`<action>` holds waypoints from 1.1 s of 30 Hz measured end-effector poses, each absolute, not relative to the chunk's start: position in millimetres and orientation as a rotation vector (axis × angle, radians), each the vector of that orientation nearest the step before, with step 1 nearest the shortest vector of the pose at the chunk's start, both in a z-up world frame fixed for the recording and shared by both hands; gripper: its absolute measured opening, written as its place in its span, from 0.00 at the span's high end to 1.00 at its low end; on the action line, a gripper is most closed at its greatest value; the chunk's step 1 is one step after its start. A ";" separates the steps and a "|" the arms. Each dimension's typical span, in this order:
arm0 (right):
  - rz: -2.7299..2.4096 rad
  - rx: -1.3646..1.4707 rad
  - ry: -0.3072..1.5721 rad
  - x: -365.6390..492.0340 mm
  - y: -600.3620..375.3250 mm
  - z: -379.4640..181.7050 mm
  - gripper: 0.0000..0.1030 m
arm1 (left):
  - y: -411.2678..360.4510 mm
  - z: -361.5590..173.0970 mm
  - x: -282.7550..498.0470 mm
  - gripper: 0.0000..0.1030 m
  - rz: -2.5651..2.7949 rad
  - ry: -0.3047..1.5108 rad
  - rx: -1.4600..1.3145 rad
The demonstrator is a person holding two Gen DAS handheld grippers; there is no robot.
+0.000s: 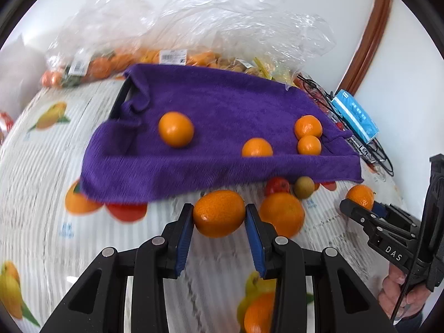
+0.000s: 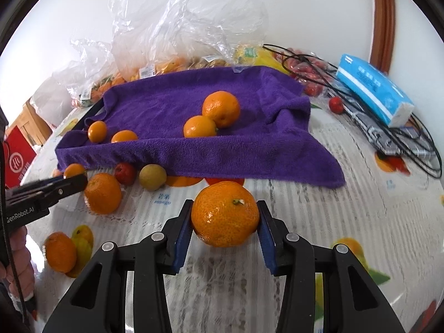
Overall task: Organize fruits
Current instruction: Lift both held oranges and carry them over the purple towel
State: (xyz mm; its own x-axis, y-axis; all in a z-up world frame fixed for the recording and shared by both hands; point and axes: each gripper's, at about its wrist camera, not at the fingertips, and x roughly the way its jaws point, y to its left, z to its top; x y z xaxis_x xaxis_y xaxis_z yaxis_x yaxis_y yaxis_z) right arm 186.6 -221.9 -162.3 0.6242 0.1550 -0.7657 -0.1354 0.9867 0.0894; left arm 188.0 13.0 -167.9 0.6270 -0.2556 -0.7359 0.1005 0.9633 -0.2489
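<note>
Left gripper (image 1: 219,213): closed on a small orange (image 1: 219,213), blue pads pressing its two sides, the fruit lifted just clear of the tablecloth (image 1: 41,166).
Right gripper (image 2: 225,214): clamped on a larger mandarin (image 2: 225,213), stem end up, pads bearing on both flanks.
Loose fruit beside the grippers: a big orange (image 2: 102,193), a red fruit (image 2: 125,172) and a greenish-brown fruit (image 2: 152,177) lie on the cloth just in front of the towel's near edge.
Purple towel (image 1: 222,116): draped over what looks like a dark tray, whose rim shows at the left corner; its near edge hangs down to the table.
Fruit already on the towel: four oranges, two touching at the right (image 1: 308,126), one mid (image 1: 256,147), one left (image 1: 176,129).
Behind: clear plastic bags (image 2: 180,22) with more fruit, a blue tissue pack (image 2: 374,88) and black cable (image 2: 402,138) at the right.
Step in hand, as I judge it: carry both held fruits over the towel's raised front edge and set them in the hollow.
Doing it well: lift high enough not to drag the towel; lower each fruit onto bare cloth away from those already lying there so none gets knocked; let go only once it rests, as round fruit may roll toward the sag; keep the two grippers apart while crossing.
</note>
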 end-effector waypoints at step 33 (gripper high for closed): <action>0.229 -0.015 0.659 204.4 -181.7 -65.7 0.58 | 26.6 -86.9 200.6 0.66 -0.176 0.706 -0.193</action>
State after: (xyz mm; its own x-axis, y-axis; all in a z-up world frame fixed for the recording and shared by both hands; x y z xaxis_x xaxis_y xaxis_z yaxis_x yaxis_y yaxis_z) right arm 204.4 -181.7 -65.7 0.7664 0.2058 -0.6085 -0.2155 0.9748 0.0583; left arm 200.6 26.6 -86.9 0.7479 -0.2246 -0.6246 0.0945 0.9674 -0.2348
